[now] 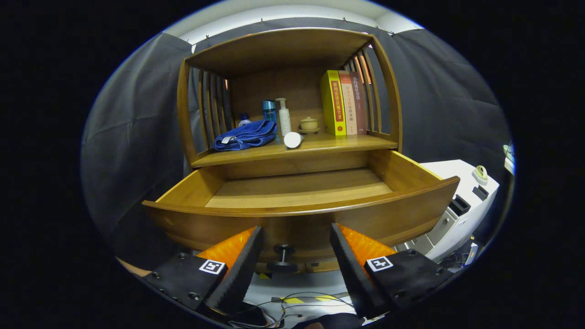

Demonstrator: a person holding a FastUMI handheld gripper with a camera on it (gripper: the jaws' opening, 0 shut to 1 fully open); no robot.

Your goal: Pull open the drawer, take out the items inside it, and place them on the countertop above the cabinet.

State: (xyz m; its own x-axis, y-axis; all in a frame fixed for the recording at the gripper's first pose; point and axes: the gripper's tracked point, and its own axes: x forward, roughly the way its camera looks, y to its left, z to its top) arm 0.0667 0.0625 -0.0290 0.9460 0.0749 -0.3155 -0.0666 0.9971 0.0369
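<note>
Your gripper (296, 237) is spread wide, and it holds nothing. The small dark knob (284, 250) on the drawer front sits in the gap between your two fingers, and neither finger touches it.

The drawer (301, 214) is pulled out toward you. You can see its bare wooden floor, and nothing lies on the part that shows. The curved front board hides the near strip of that floor, so you cannot tell what may sit right behind it.

Just above the drawer is the countertop (338, 145). A blue cloth (245, 135) lies crumpled on it, off to one side. Behind the cloth, something with a pale top pokes up, but the cloth covers most of it. A blue bottle (269, 110) and a white pump bottle (284, 117) stand close together beside the cloth. A white tube (293, 140) lies on its side at the front edge of the countertop, its round end toward you. A little lidded cup (309, 124) stands past the bottles, toward the back. Three books (343, 102) stand upright beyond the cup, leaning against the wooden side slats.

Beside the drawer front, lower down, sits a white machine (461, 205), partly cut off. Wires (301, 301) lie on the floor under your fingers.
</note>
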